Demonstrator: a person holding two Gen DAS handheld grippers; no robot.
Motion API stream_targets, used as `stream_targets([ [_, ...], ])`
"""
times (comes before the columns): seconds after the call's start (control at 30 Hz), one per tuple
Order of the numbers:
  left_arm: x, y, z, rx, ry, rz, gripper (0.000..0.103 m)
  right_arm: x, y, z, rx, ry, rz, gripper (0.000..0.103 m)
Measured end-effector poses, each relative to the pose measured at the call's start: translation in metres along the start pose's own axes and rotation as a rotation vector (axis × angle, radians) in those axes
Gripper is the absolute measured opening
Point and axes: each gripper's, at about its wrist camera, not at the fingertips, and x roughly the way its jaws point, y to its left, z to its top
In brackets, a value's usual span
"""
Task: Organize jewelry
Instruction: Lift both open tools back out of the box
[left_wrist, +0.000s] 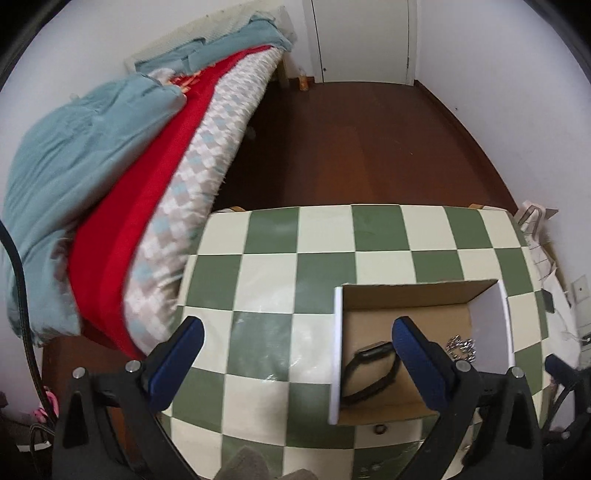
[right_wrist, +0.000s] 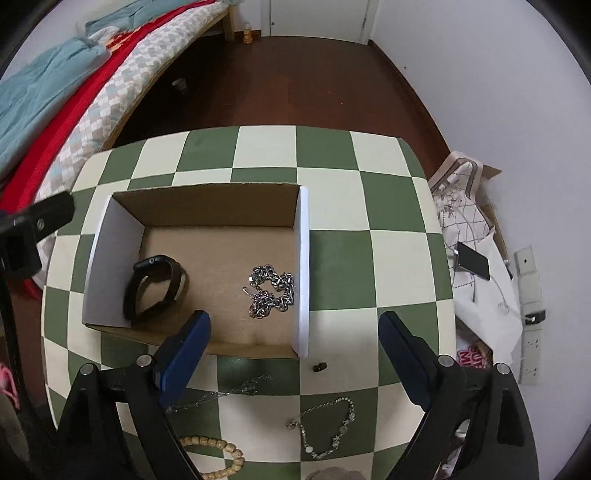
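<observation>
Two pieces, watch (right_wrist: 155, 288) and steel chain (right_wrist: 271, 290), already lie in your cardboard box (right_wrist: 207, 201); both grippers, left gripper (left_wrist: 299, 362) and right gripper (right_wrist: 291, 354), gape empty, while a beaded bracelet (right_wrist: 218, 448) and silver bracelet (right_wrist: 327, 430) wait on the checkered table (right_wrist: 332, 258).

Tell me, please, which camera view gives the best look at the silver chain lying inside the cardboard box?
The right wrist view: the silver chain lies heaped in full sight on the cardboard box floor beside the white side wall. The left wrist view shows only a sliver of it, mostly hidden behind a blue finger of the left gripper.
</observation>
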Motion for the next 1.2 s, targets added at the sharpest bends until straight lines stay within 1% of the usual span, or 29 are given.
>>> stream_targets([
  [0.27,-0.021,0.014,-0.021,-0.029,-0.042,0.059,0.103,-0.023,0.0,-0.01,0.012,-0.035,0.02,0.095],
  [0.4,-0.042,0.022,-0.032,-0.048,-0.081,0.065,0.103,-0.045,0.001,-0.016,0.014,-0.079,0.028,0.095],
  [0.5,-0.063,0.029,-0.039,-0.065,-0.112,0.057,0.103,-0.065,0.002,-0.024,0.018,-0.119,0.034,0.095],
  [0.63,-0.092,0.037,-0.05,-0.08,-0.158,0.055,0.103,-0.093,0.003,-0.035,0.015,-0.176,0.021,0.095],
  [0.83,-0.133,0.051,-0.069,-0.105,-0.208,0.043,0.103,-0.144,0.006,-0.057,0.009,-0.273,0.01,0.096],
  [1.0,-0.17,0.06,-0.086,-0.099,-0.26,0.042,0.103,-0.185,0.012,-0.079,0.013,-0.339,0.03,0.095],
  [1.07,-0.178,0.063,-0.092,-0.101,-0.262,0.037,0.103,-0.2,0.014,-0.091,0.016,-0.362,0.043,0.096],
  [1.13,-0.183,0.066,-0.1,-0.096,-0.259,0.037,0.103,-0.21,0.012,-0.102,0.034,-0.368,0.067,0.096],
  [1.2,-0.182,0.065,-0.11,-0.083,-0.251,0.043,0.103,-0.21,0.008,-0.114,0.058,-0.357,0.096,0.096],
])
